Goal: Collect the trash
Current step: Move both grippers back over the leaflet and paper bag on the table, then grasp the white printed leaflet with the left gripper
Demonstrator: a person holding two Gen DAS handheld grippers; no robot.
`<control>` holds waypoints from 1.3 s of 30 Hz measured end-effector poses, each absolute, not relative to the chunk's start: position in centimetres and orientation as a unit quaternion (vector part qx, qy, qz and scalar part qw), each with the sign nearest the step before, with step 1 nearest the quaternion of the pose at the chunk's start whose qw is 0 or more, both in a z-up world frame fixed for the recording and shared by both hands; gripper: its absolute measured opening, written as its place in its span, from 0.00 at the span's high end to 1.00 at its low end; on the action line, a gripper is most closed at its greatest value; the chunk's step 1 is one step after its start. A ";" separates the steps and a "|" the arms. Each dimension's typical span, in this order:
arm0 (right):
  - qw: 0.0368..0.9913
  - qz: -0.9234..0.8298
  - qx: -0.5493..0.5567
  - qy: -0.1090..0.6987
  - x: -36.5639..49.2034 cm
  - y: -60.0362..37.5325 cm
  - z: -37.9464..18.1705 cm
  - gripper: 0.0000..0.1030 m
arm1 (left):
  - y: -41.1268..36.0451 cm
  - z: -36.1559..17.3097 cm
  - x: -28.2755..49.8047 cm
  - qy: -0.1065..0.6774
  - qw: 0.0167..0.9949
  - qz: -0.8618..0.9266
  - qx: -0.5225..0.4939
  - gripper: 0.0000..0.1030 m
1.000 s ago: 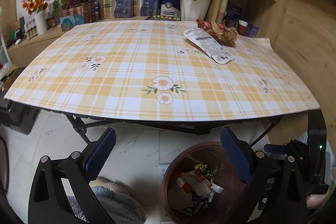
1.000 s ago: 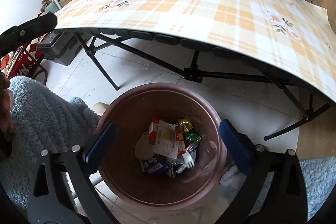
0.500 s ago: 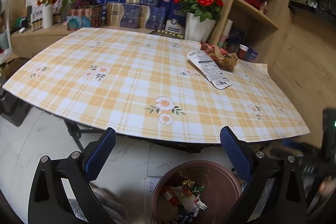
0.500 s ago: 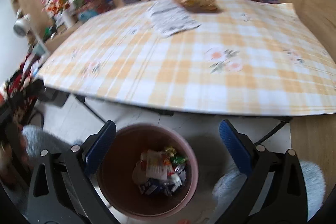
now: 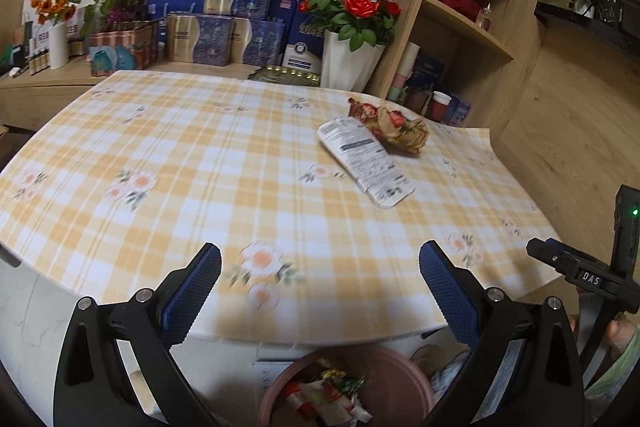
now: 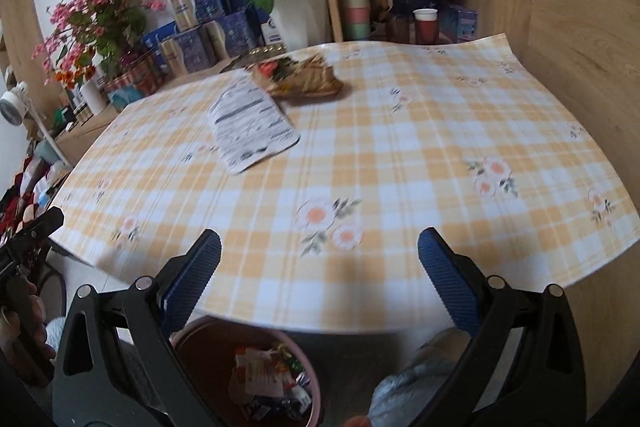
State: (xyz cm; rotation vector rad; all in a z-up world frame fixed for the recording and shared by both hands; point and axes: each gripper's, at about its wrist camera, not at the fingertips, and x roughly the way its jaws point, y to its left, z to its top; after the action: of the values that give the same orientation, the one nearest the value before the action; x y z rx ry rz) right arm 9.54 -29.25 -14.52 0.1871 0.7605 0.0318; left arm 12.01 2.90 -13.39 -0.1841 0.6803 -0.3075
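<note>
— Both grippers, yours: how do they stand?

— Your left gripper [image 5: 320, 283] is spread wide with nothing between its blue pads [image 5: 192, 291]. Your right gripper [image 6: 319, 281] is the same, wide apart and empty. Both hang over the near edge of the table [image 5: 200, 163].

— Where is the trash from where you hold them?

— Ahead of your left gripper and off to its right lies a flat white wrapper [image 5: 366, 161] with black print, on the checked cloth. Just past it, touching its far end, sits a crumpled brown and red wrapper [image 5: 394, 125]. From your right gripper the same white wrapper [image 6: 250, 125] lies ahead and to the left, with the crumpled one [image 6: 300, 79] beyond it. Both are well apart from either gripper.

— And the bin?

— Below you, on the floor under the table edge. In the left view the bin [image 5: 404, 383] shows between the fingers at the bottom, with wrappers inside. In the right view its rim [image 6: 192, 331] sits nearer the left finger, and packets lie in it too.

— Anything else close by?

— A hand [image 6: 24, 331] on the other tool shows at the lower left of your right view. Far ahead stand a white pot of red roses [image 5: 352, 11] and blue boxes [image 5: 224, 35], behind the table.
</note>
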 end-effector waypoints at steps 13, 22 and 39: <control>0.921 0.040 0.108 0.373 16.8 -32.7 -15.1 0.06 | -2.6 -15.0 24.0 0.388 0.885 -0.206 -0.152 0.10; 0.916 0.050 0.086 0.388 20.4 -33.3 -16.7 0.06 | -3.7 -19.1 31.6 0.433 0.845 -0.206 -0.236 0.29; 0.915 0.061 0.110 0.384 23.0 -34.7 -17.8 0.06 | -5.3 -22.1 36.5 0.418 0.843 -0.206 -0.270 0.46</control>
State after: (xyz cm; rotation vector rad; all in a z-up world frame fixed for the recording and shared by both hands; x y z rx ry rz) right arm 23.02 -34.66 -17.80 0.2256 0.7912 0.1246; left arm 36.54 -5.31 -22.13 -0.5693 0.8818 -0.4351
